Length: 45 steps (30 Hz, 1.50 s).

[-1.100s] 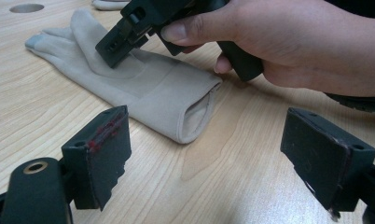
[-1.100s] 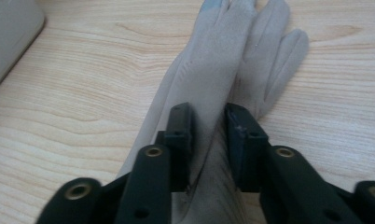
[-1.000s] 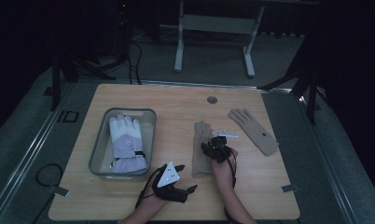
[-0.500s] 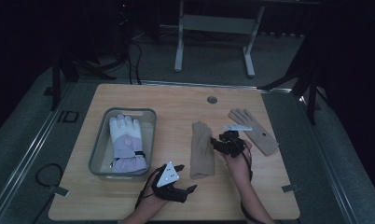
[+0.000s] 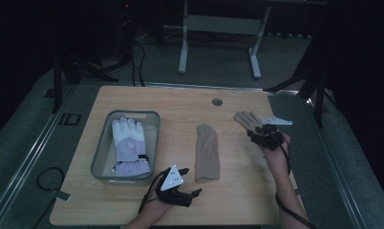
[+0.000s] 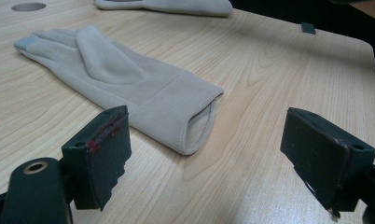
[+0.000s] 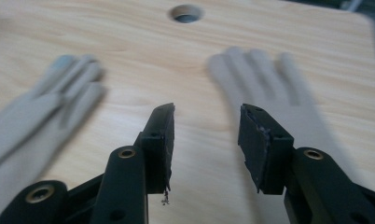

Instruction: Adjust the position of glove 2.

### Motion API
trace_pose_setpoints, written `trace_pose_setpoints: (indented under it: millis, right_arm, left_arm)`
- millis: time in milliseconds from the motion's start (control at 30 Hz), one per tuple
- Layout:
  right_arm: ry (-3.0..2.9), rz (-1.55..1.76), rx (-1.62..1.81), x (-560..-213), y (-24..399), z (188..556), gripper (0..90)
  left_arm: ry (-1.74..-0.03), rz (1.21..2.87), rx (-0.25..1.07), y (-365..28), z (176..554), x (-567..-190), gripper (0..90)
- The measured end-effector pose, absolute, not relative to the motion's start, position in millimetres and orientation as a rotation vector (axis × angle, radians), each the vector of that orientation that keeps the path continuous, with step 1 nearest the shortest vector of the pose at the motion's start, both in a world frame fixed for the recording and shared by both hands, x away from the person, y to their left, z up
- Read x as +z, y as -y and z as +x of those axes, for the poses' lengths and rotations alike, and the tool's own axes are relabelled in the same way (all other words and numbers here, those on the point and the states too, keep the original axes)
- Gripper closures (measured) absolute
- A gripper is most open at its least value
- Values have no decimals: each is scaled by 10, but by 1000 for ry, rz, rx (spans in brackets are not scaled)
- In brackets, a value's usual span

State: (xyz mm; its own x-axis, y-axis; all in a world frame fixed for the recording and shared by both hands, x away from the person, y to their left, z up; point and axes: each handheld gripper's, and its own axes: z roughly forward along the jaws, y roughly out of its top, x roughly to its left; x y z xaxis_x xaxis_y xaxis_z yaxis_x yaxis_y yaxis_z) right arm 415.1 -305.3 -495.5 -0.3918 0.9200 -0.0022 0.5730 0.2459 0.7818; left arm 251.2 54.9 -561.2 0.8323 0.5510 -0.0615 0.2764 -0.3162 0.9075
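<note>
A beige glove [image 5: 207, 152] lies flat in the middle of the table, fingers away from me. A second beige glove [image 5: 245, 119] lies spread at the right. My right gripper [image 5: 258, 132] hovers over that glove's wrist end, open; its jaws have just been closing a little, with nothing between them. In the right gripper view [image 7: 205, 123] the spread glove [image 7: 269, 79] lies just beyond the jaws. My left gripper [image 5: 194, 195] rests near the front edge, open wide and empty. In the left gripper view [image 6: 213, 126] the middle glove's cuff [image 6: 195, 121] lies just ahead.
A clear plastic bin [image 5: 101, 157] at the left holds a white and lavender padded glove [image 5: 129, 145]. A round cable hole [image 5: 217, 102] sits near the table's far edge. Beyond the table stands a metal frame [image 5: 218, 28] on a dark floor.
My right gripper has left the middle glove and moved right and slightly up, over the wrist end of the right-hand glove. The left gripper and both gloves have stayed put.
</note>
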Motion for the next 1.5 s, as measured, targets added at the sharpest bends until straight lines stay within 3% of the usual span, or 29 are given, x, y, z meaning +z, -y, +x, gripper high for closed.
trace_pose_setpoints:
  millis: [300, 833, 1033, 1100, 1367, 1500]
  right_arm:
    - [-2070, 1372, 944, -5019, 3398, 4366, 547]
    - [-2163, 1399, 829, -5371, 3533, 4739, 496]
    - [-2166, 1435, 885, -5461, 3528, 4734, 640]
    - [-2149, 1468, 874, -5448, 3510, 4708, 785]
    - [-2010, 1633, 858, -5385, 3402, 4585, 834]
    - [-1880, 1693, 917, -5222, 3349, 4332, 836]
  left_arm:
    - [-625, 1909, 306, -553, 2512, -5612, 158]
    - [-630, 1905, 295, -558, 2515, -5613, 158]
    - [-633, 1906, 295, -557, 2513, -5613, 158]
    - [-632, 1909, 298, -557, 2511, -5612, 158]
    - [-635, 1908, 297, -555, 2512, -5612, 158]
    - [-632, 1909, 303, -556, 2510, -5612, 158]
